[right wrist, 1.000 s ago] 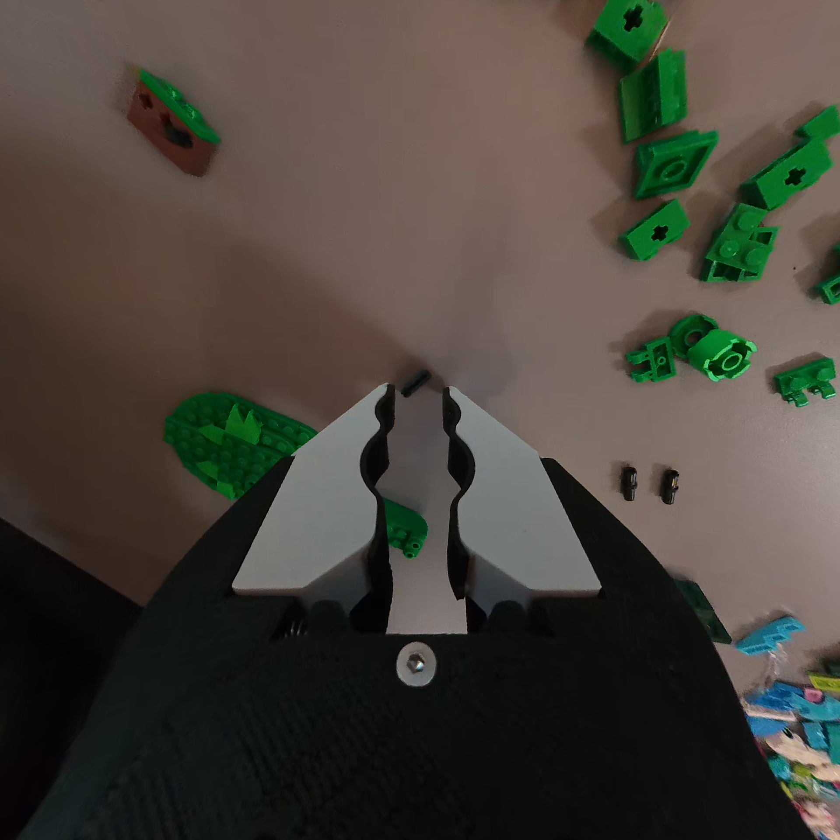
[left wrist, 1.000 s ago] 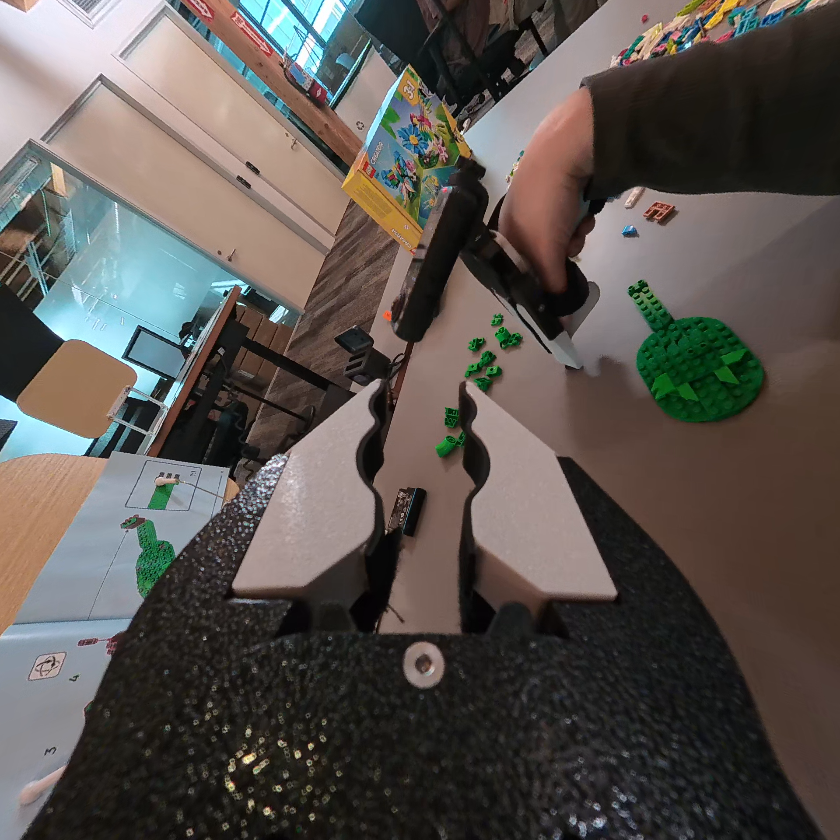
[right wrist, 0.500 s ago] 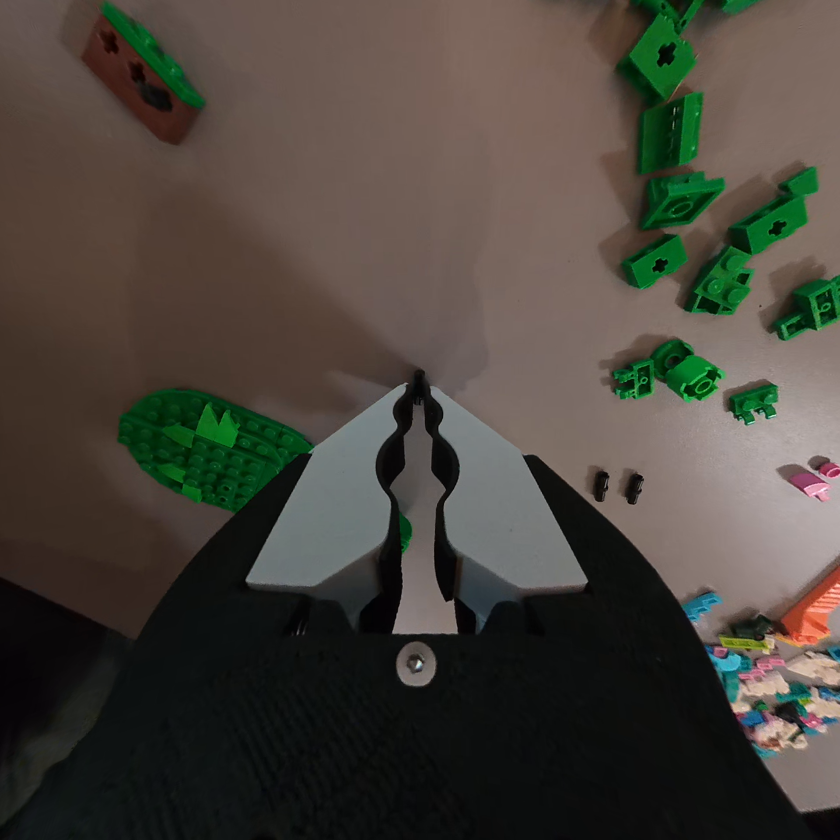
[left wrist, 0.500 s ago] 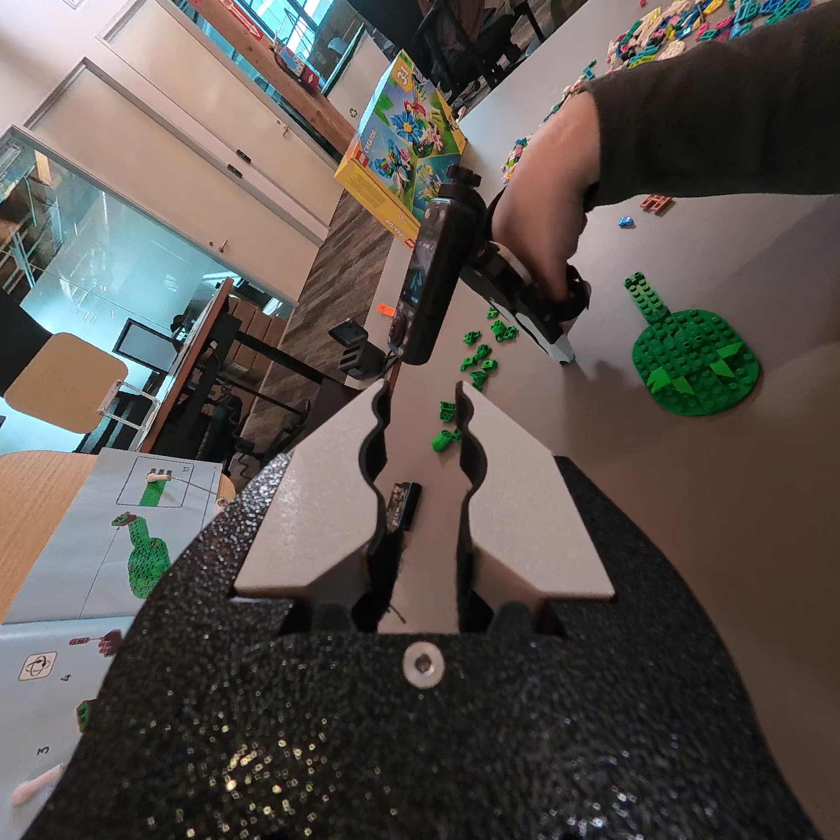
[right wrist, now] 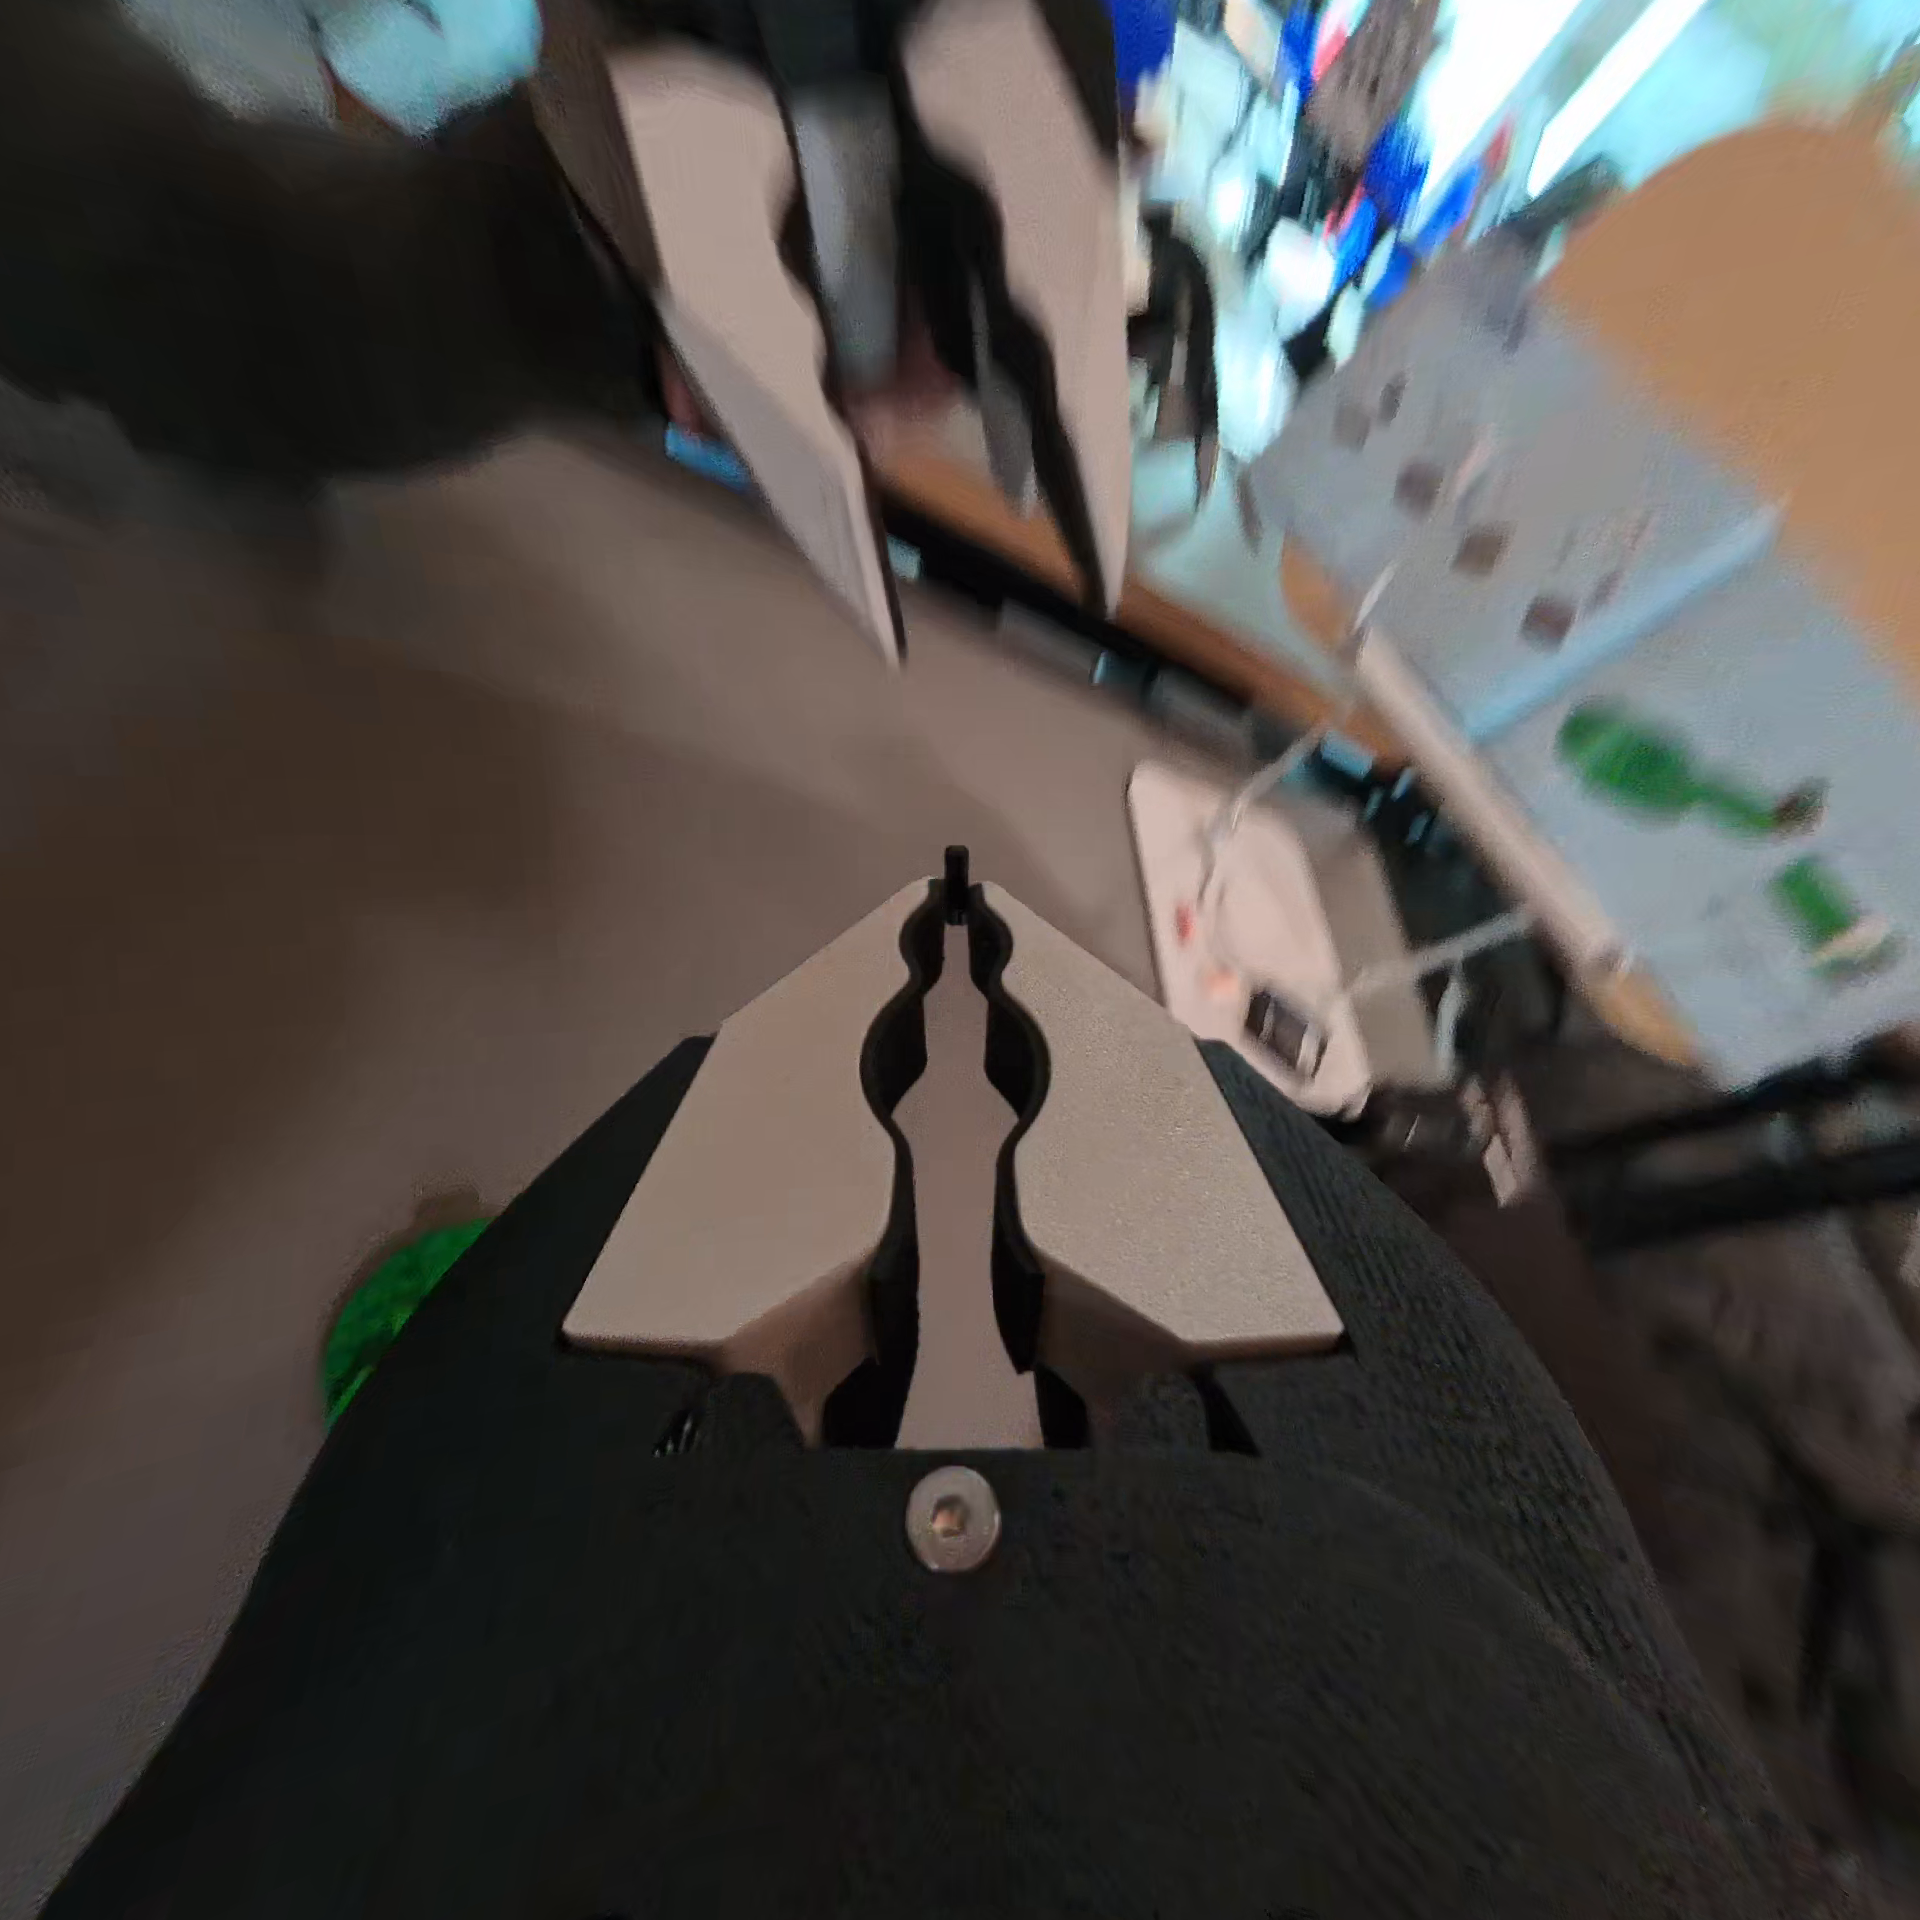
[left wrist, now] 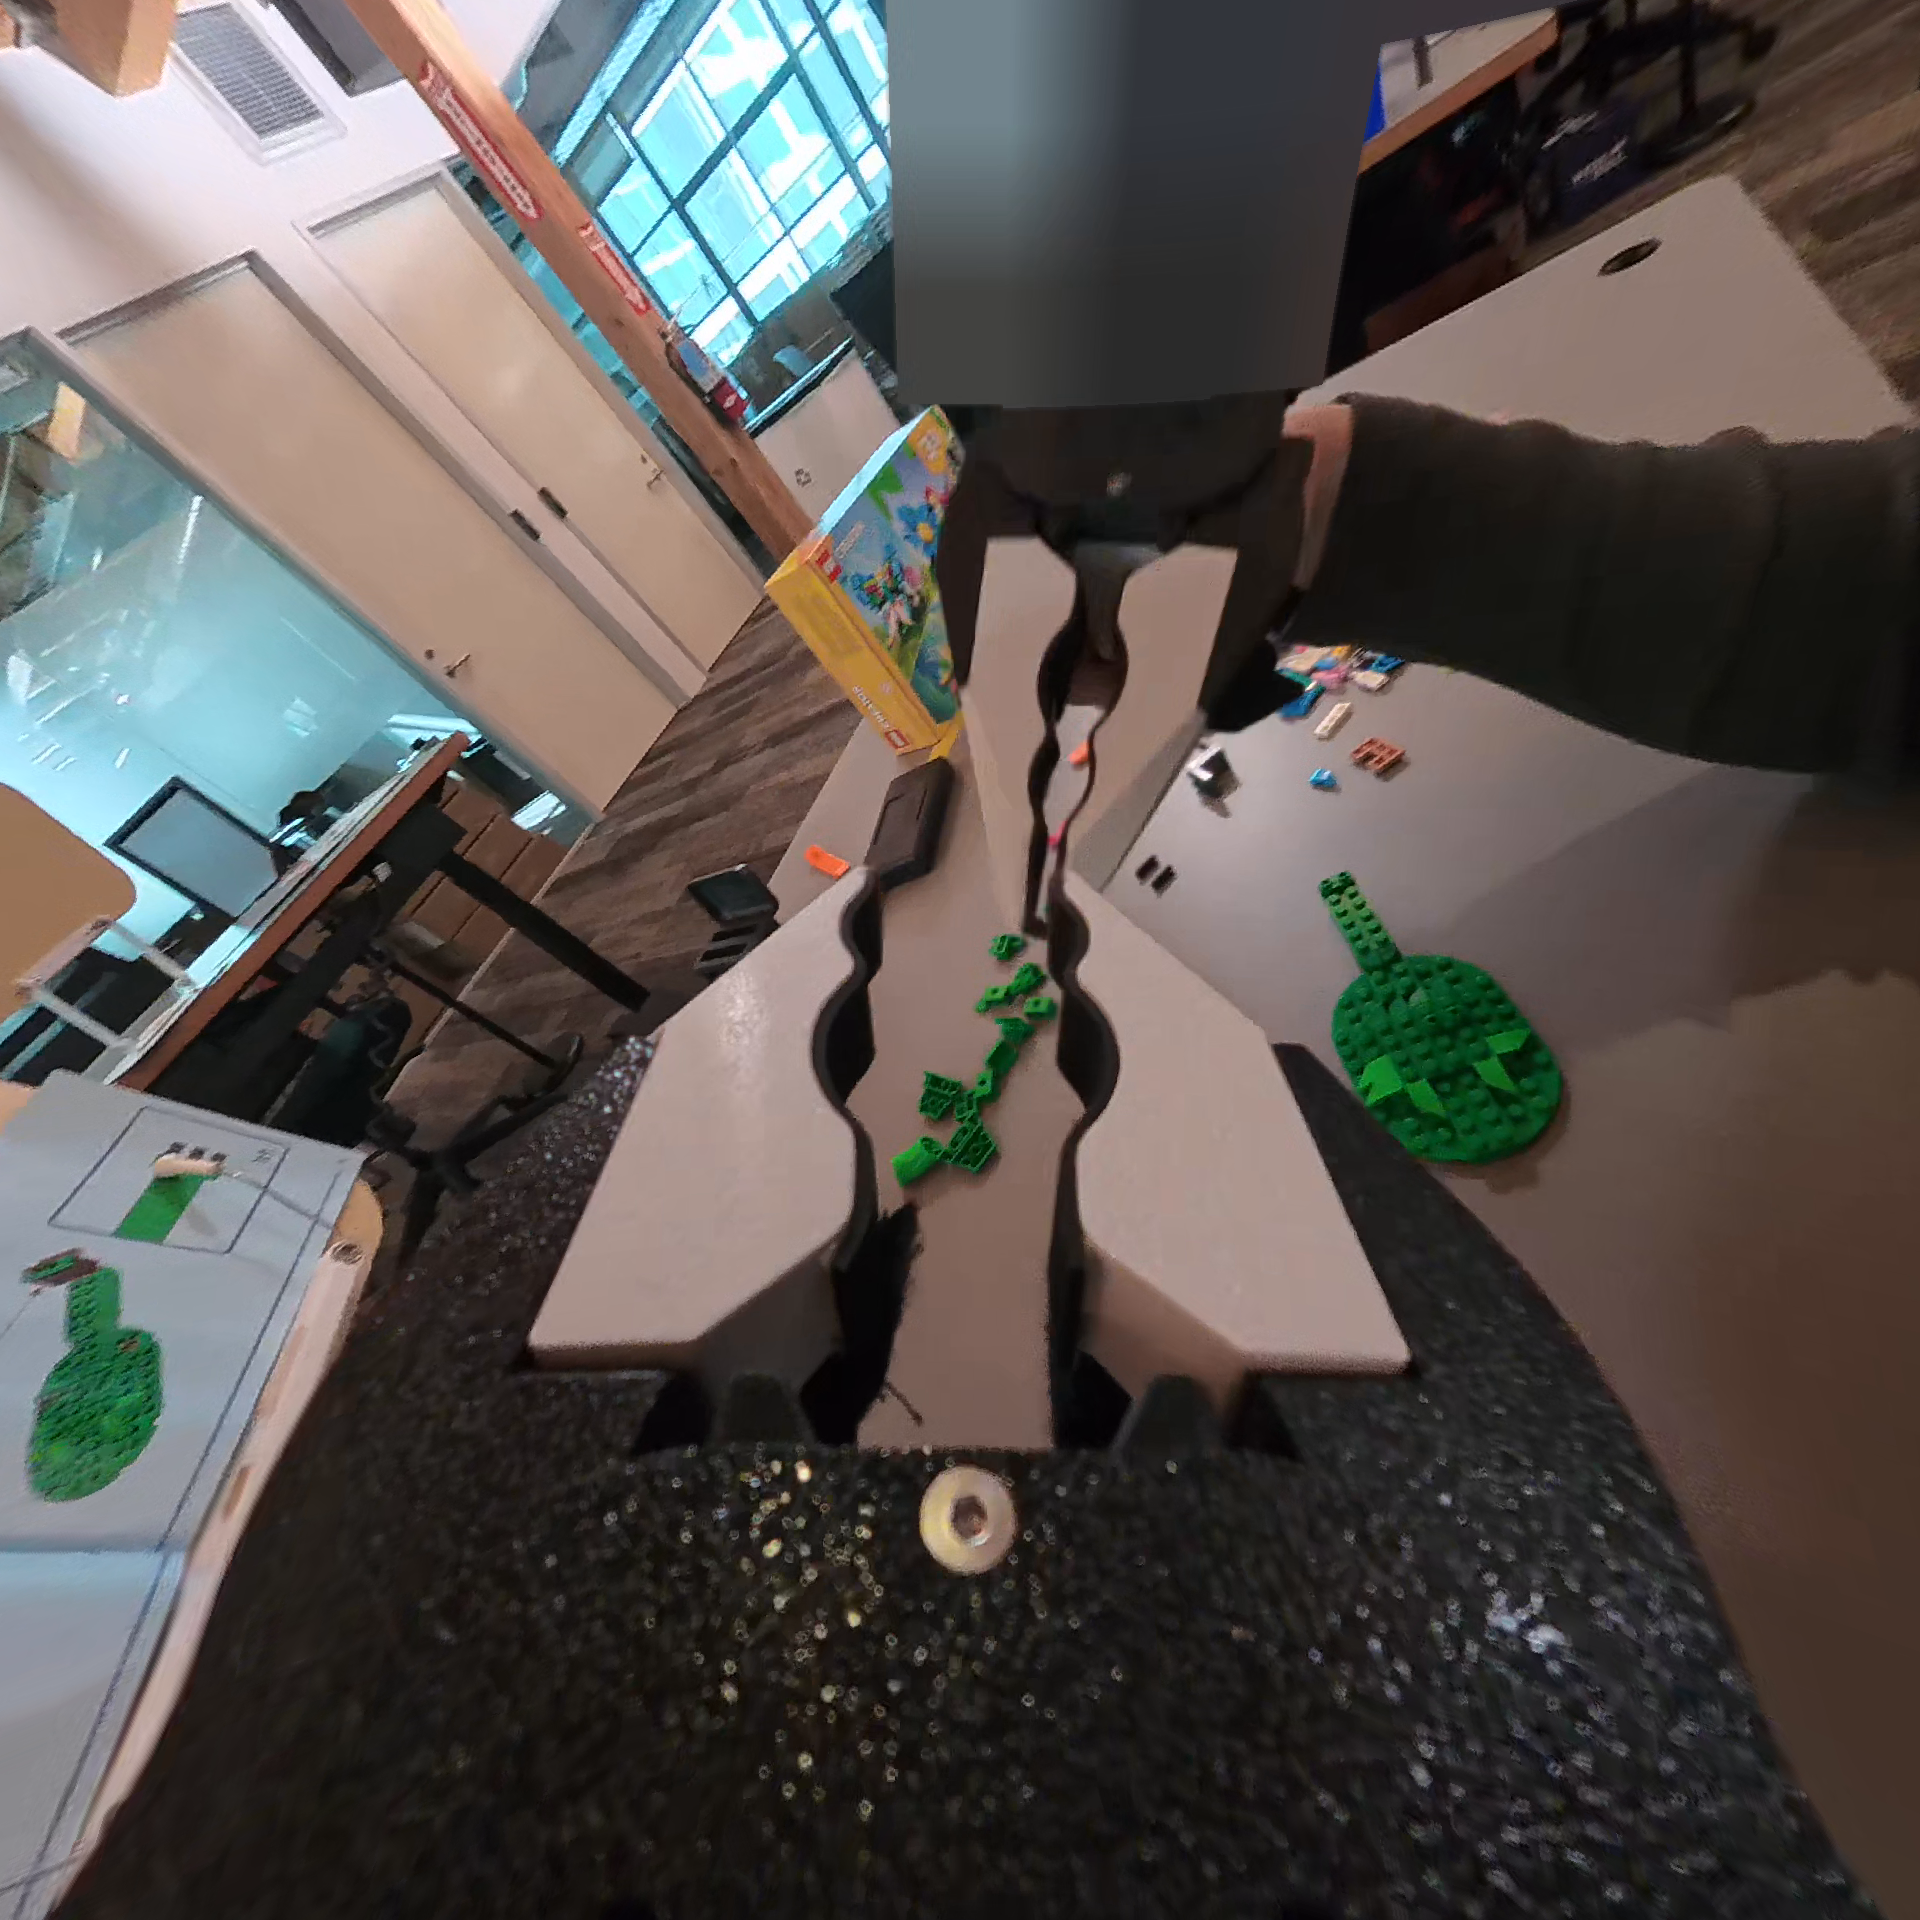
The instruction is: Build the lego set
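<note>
My right gripper (right wrist: 954, 906) is shut on a small black pin (right wrist: 954, 871) that sticks out past its tips. It is raised off the table and points at my left gripper (right wrist: 997, 629), which faces it. The right wrist view is blurred. In the left wrist view my left gripper (left wrist: 966, 904) is open and empty. The right gripper (left wrist: 1044, 899) comes down from above with its tips near the left gripper's right fingertip. A round green plate with a stem (left wrist: 1444, 1049) lies flat on the grey table (left wrist: 1662, 1195) to the right. It also shows in the right wrist view (right wrist: 384, 1320).
Loose green pieces (left wrist: 977, 1091) lie on the table beyond my left fingers. A yellow set box (left wrist: 883, 613) stands at the far table edge. An open instruction booklet (left wrist: 125, 1299) lies at the left. Mixed coloured pieces (left wrist: 1340, 675) lie far right. A sleeved arm (left wrist: 1610, 592) crosses the top right.
My right gripper shut on the black pin on the table, lifted it and swung round to face my left gripper. The left gripper stayed open.
</note>
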